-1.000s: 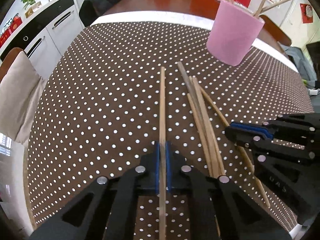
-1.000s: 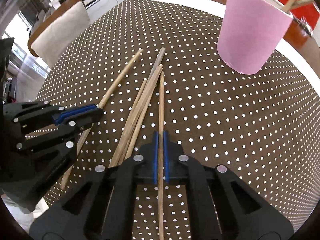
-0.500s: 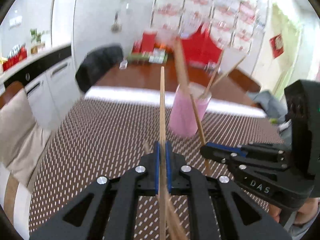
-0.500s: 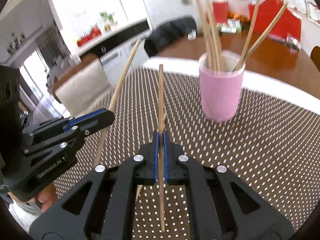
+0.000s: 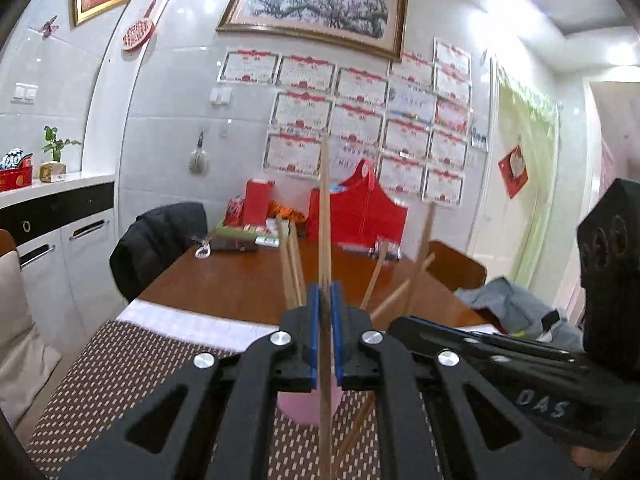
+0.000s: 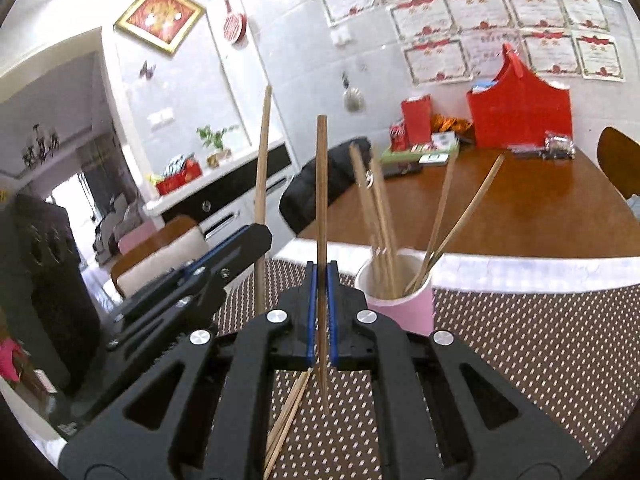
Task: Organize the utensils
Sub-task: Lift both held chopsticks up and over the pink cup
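Observation:
My left gripper (image 5: 325,322) is shut on a wooden chopstick (image 5: 324,220) and holds it upright above the table. My right gripper (image 6: 321,300) is shut on another wooden chopstick (image 6: 321,184), also upright. A pink cup (image 6: 400,300) with several chopsticks in it stands just ahead and right of the right gripper; in the left wrist view the cup (image 5: 304,406) is mostly hidden behind the fingers. Loose chopsticks (image 6: 286,416) lie on the dotted mat below. The left gripper and its chopstick (image 6: 262,184) show at left in the right wrist view.
A brown dotted mat (image 6: 540,344) covers the near table; bare wood table (image 6: 540,200) lies beyond with a red bag (image 6: 520,116) and boxes. A chair with a dark jacket (image 5: 160,240) and white cabinets (image 5: 60,240) are at left.
Both grippers have lifted their chopsticks off the mat and tilted them upright. The views swung from the tabletop up to the wall, and the pink cup is now closer.

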Tool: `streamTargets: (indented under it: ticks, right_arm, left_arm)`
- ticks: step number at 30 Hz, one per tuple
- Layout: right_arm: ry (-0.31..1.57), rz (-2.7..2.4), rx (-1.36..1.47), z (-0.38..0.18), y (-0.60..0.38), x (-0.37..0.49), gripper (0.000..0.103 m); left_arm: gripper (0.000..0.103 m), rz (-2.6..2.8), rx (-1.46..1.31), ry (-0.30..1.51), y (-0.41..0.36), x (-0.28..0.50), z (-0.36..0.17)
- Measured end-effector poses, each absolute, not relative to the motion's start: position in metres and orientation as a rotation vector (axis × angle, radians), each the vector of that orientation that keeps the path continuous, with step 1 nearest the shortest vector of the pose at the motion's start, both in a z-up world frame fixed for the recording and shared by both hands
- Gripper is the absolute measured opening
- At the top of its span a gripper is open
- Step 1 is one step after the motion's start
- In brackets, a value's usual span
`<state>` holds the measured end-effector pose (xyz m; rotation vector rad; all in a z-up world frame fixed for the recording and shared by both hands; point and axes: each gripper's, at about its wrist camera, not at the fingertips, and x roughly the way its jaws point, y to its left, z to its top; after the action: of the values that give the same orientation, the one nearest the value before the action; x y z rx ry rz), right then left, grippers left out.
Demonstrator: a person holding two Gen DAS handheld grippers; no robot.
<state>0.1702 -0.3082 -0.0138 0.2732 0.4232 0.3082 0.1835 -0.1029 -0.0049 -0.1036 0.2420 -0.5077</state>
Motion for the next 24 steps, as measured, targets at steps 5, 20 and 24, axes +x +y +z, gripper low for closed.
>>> streamTargets:
  ticks: [5,20,24]
  right_arm:
    - [0.342,0.288,0.313,0.004,-0.331,0.177,0.005]
    - [0.181,0.164,0.279,0.030,-0.354,0.211,0.005]
    - [0.189,0.141,0.262,0.018,-0.353,0.221,0.005]
  left_arm:
    - [0.006,-0.494,-0.115,0.186,-0.121,0.203,0.006]
    - [0.006,-0.485,-0.200,0.031,-0.154,0.250,0.012]
    - [0.006,-0.470,-0.211,0.032,-0.154,0.264,0.005]
